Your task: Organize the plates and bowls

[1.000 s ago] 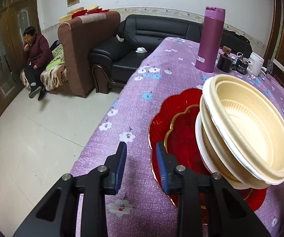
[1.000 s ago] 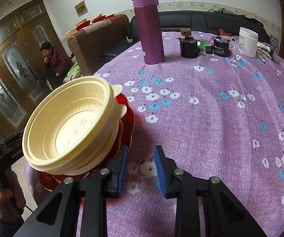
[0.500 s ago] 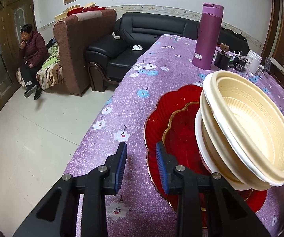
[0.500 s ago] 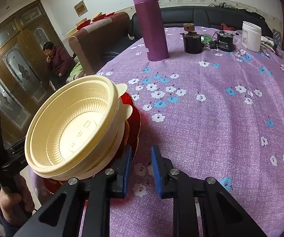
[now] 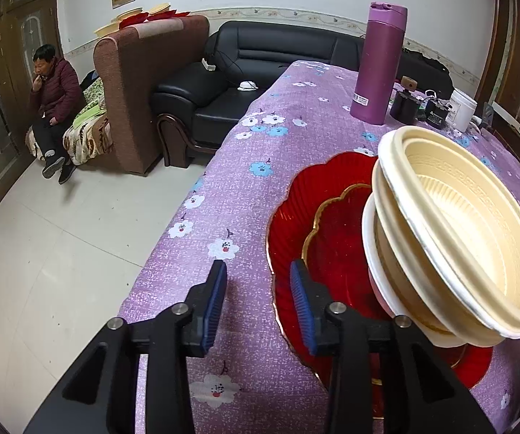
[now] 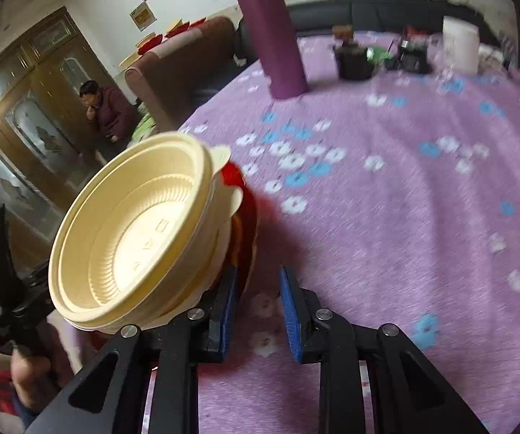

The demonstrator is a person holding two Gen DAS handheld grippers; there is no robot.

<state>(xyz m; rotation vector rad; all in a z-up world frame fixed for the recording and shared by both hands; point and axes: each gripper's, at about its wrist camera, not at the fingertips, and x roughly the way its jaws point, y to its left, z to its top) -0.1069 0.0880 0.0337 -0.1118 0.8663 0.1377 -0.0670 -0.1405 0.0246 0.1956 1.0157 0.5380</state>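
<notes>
Several cream bowls (image 5: 469,238) sit nested and tilted on a white dish, over a small gold-rimmed red plate (image 5: 335,238) that lies on a large scalloped red plate (image 5: 296,224). My left gripper (image 5: 258,300) is at that plate's left rim with its jaws opening. The rim lies just inside the right pad, and no pad presses on it. In the blurred right wrist view the bowls (image 6: 144,231) and the red plate (image 6: 247,217) are at the left. My right gripper (image 6: 258,311) stands beside them, jaws opening, with only tablecloth between them.
A purple flask (image 5: 379,65), dark jars (image 5: 406,106) and a white jar (image 5: 460,110) stand at the far end of the table. The table edge (image 5: 173,224) drops to a tiled floor on the left. A person (image 5: 52,108) sits by a brown armchair and black sofa.
The left jaws have spread a little. The right jaws narrowed, then widened again, and the right view has swung and blurred. The stack has not moved.
</notes>
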